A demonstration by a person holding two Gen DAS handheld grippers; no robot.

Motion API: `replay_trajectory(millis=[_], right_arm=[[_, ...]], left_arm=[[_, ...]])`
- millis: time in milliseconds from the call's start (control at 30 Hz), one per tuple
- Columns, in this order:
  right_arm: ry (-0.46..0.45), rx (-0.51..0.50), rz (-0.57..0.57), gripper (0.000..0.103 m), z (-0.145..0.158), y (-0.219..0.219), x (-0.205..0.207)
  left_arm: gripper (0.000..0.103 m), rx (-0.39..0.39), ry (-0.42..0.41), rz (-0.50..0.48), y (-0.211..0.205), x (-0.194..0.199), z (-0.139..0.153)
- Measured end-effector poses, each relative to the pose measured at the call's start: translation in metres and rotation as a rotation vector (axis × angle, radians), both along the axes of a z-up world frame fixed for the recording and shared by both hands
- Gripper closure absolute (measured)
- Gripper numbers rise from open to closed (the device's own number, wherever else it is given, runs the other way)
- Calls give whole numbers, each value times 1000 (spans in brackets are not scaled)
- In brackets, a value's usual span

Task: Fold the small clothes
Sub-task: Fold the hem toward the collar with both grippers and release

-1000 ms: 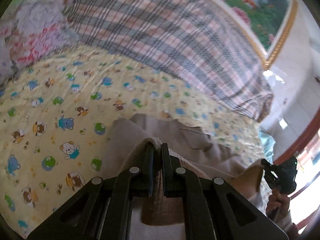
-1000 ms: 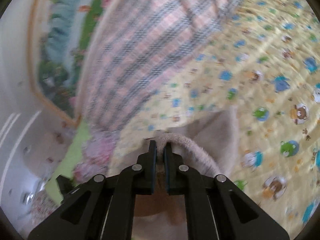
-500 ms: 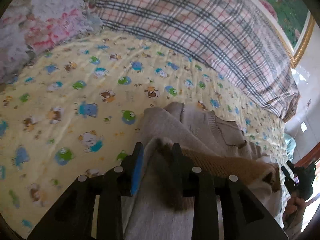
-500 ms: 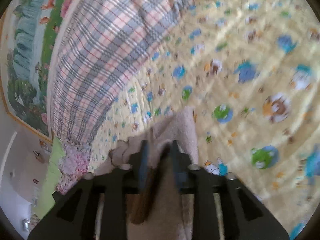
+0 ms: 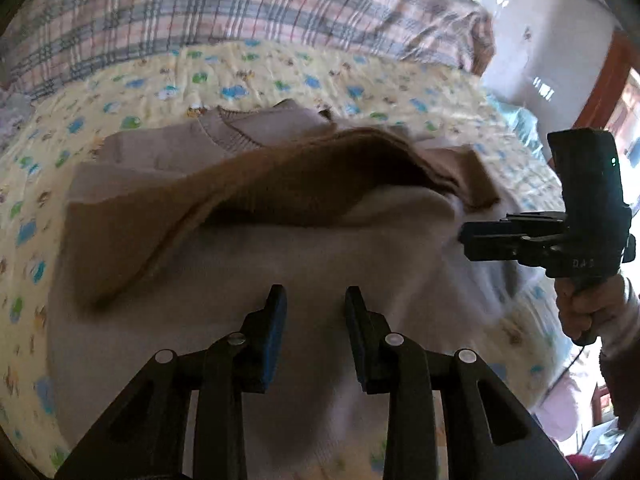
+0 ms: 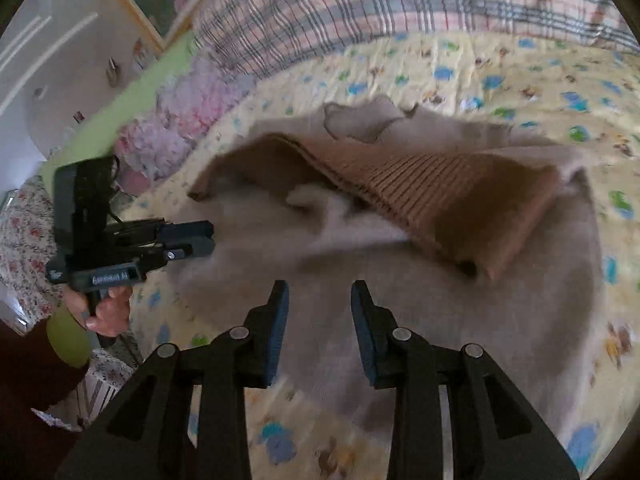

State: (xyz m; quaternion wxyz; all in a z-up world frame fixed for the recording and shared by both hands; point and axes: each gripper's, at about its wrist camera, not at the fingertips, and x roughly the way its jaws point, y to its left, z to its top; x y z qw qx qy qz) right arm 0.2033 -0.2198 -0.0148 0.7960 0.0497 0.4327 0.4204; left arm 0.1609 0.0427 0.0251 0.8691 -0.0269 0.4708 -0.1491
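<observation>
- While the beige sweater [image 5: 280,264] lies on the yellow cartoon-print sheet [image 5: 280,68] with its ribbed brown hem [image 5: 248,196] thrown up over the body, we judge the fold just laid and in need of squaring
- Our left gripper [image 5: 314,300] stands part open, empty, above the pale back; jaws just opened
- Our right gripper [image 6: 318,296] likewise, nothing between its pads
- Next we'd press the hem flat, edges even, before taking the sleeves
</observation>
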Motion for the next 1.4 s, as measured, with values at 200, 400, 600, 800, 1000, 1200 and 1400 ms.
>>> replay_trajectory(millis=[200,400,600,800,1000,1200,1400], right_arm=[[-26,-122,-157,71,-4,3,76],[-23,-102,-459,70,-4,-42,132],[-27,-52,-664,70,5,-77,128],[-78,56,-587,66,28,-79,90],[-88,86,-400,50,28,-38,48],[11,67,-272,50,-2,-3,32],[-38,-24,-365,50,-10,-25,28]], left_arm=[[70,174,44,54,16,74,-12],[79,279,2,318,81,127,-11],[84,182,-32,449,123,118,-1],[71,98,-94,436,116,61,26],[58,-50,-124,332,81,3,32],[54,14,-90,250,49,-15,6],[53,98,-62,400,90,-18,-12]])
